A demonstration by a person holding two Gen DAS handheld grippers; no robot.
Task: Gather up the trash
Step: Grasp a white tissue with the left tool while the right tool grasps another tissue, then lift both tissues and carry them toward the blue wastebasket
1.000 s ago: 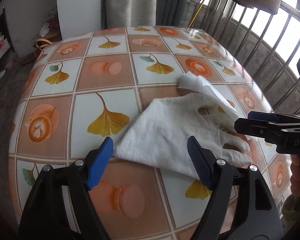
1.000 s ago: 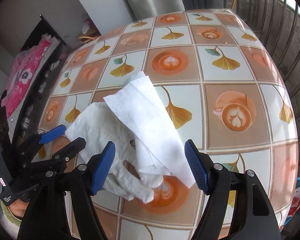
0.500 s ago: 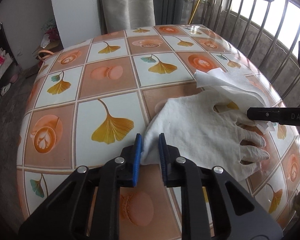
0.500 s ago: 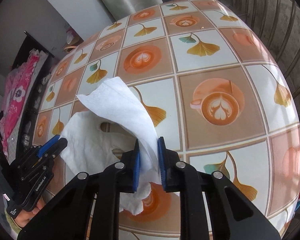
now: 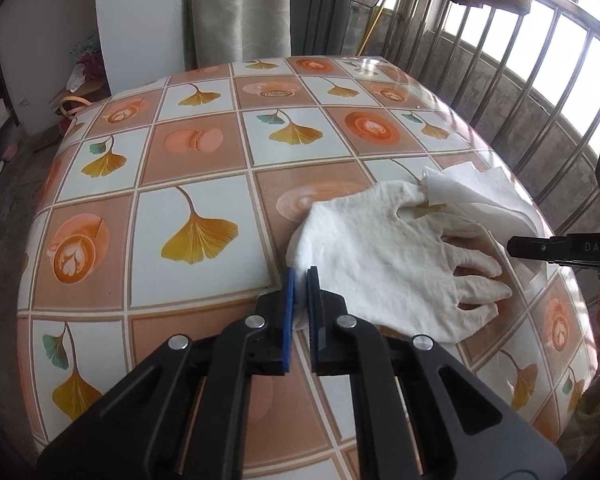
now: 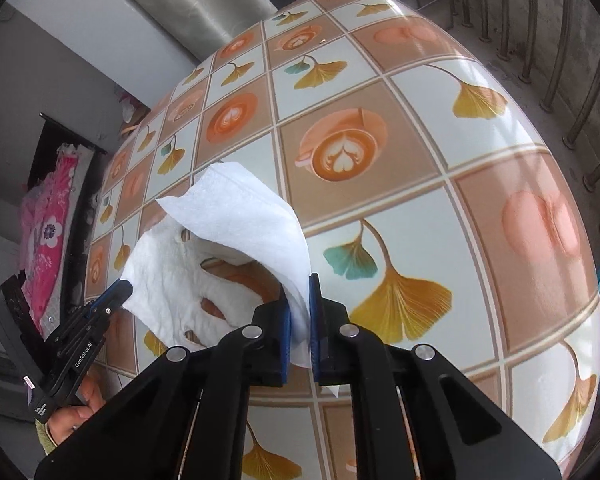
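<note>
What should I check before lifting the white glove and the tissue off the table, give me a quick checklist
1. Left tool clamped on the white glove at its cuff corner: ok.
2. Right tool clamped on the tissue: ok.
3. Right tool gripping the tissue alone, not a glove finger too: cannot tell, the two overlap there.
4. Glove free of the tissue so each lifts separately: not ok, the tissue drapes over the glove's thumb side.
5. Nothing else resting on either item on the table: ok.
6. Bin or bag to drop them into: cannot tell, none in view.

Home balcony: patterned tablecloth (image 5: 204, 152), curtain (image 5: 236, 8), window railing (image 5: 540, 92).
</note>
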